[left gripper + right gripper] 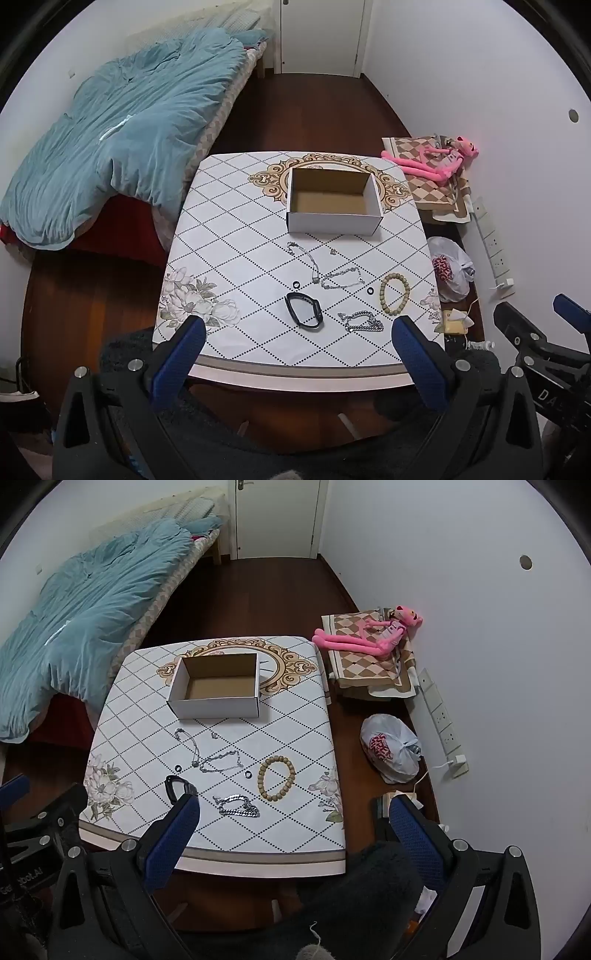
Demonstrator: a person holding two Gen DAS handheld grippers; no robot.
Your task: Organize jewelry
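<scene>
An empty white cardboard box stands open at the far middle of the patterned table. In front of it lie thin silver chains, a thick silver chain, a wooden bead bracelet, a black wristband and two small black rings. My left gripper is open and empty above the table's near edge. My right gripper is open and empty, to the right of the left one.
A bed with a teal duvet lies left of the table. A pink plush toy lies on folded cloth at the right wall. A white plastic bag and a power strip are on the floor to the right. A closed door is at the back.
</scene>
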